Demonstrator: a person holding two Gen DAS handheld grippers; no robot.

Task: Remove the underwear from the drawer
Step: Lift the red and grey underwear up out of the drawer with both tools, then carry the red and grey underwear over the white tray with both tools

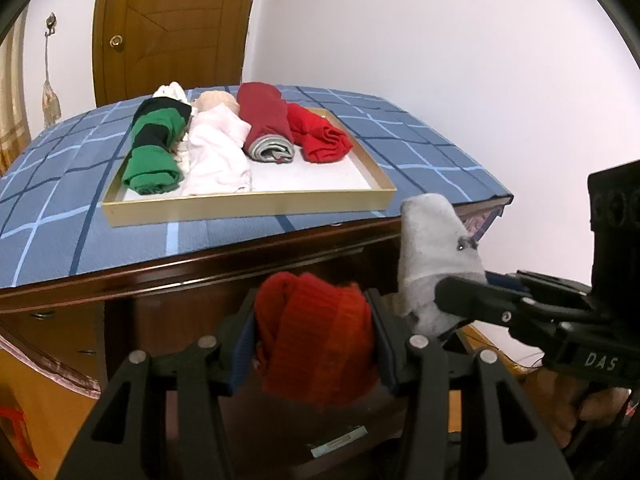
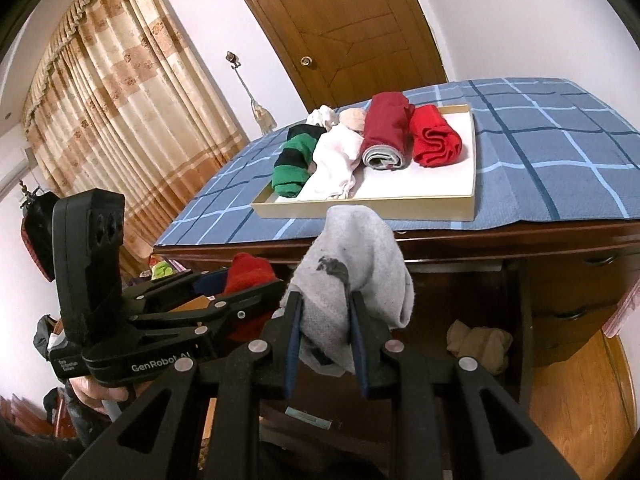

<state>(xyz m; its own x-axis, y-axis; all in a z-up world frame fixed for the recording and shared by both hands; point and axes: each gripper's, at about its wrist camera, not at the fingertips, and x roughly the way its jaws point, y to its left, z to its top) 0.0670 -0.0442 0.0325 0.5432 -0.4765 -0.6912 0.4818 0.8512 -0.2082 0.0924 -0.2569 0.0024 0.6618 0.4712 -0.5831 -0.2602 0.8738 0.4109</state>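
Underwear is in both tools: the left tool (image 1: 314,344), jaws partly spread, pinches a rolled orange-red knit piece (image 1: 316,336); the right tool (image 2: 324,340), jaws nearly together, grips a limp grey cotton piece (image 2: 352,276). Both hang below the shallow cream tray (image 1: 248,207) on the blue-checked bench (image 1: 60,216). The carrying step seems in hand; next, each piece needs lifting over the tray's near rim beside the rolls already there.

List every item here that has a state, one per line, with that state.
left gripper: shut on the red garment, held in the air
right gripper: shut on the grey garment, held in the air
tray: on the blue checked cloth, holding rolled garments
beige garment: lying inside the cabinet
door: closed
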